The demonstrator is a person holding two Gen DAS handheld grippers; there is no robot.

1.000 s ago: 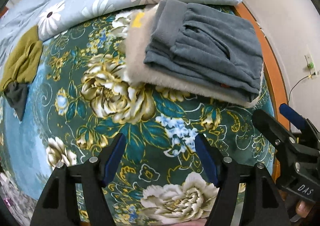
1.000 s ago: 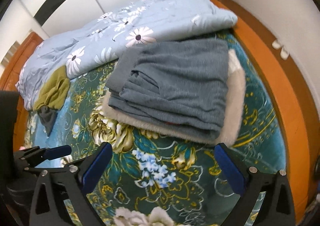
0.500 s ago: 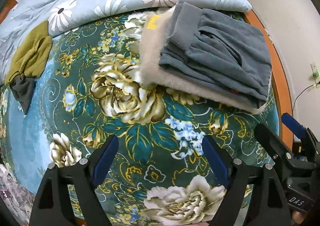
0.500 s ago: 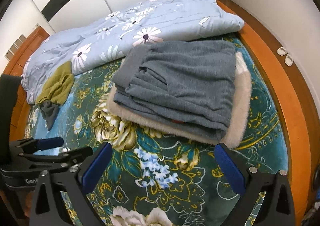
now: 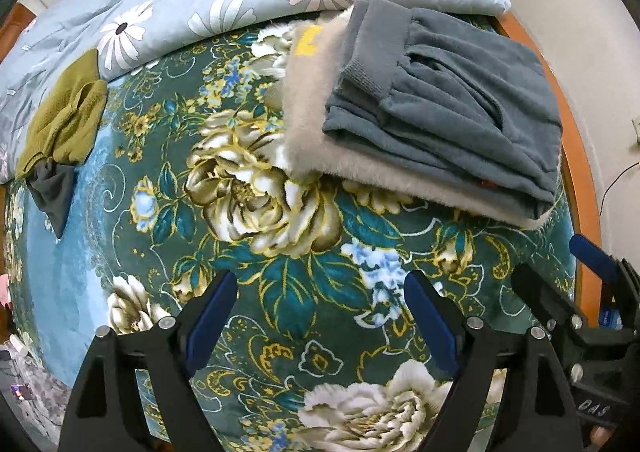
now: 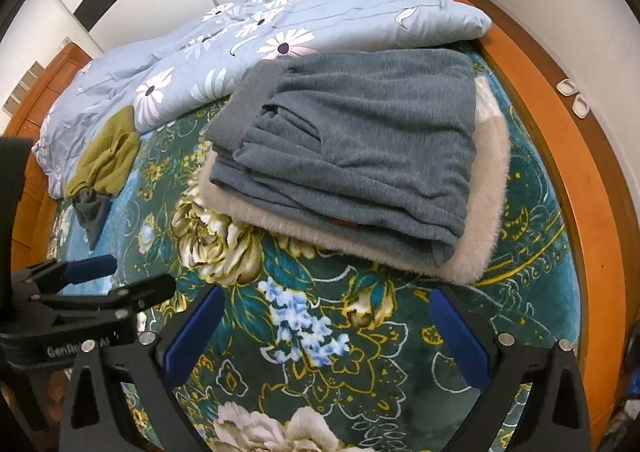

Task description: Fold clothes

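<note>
Pulled back a little from the folded pile since a second ago, both tools a bit farther from it now. Means, most likely, this piece is done and a new one comes next.

Left gripper [image 5: 320, 312] wide apart, holding nothing. Right gripper [image 6: 326, 316] wide apart too, holding nothing. Both hanging over the flowery green blanket [image 6: 304, 352], near the bed's close edge.

Gray pants [image 6: 360, 148] folded flat in neat layers, soft and thick, waistband on the left side. Lying on top of a folded fluffy cream blanket [image 6: 484, 212], close to the bed's right edge by the orange wooden frame [image 6: 560, 140]. Just behind, a light blue daisy quilt [image 6: 280, 32] across the far edge.

Still to fold, probably: a crumpled olive green top [image 5: 64, 120] and a small dark gray cloth [image 5: 52, 192], bunched together near the bed's left edge, well apart from the pile.
</note>
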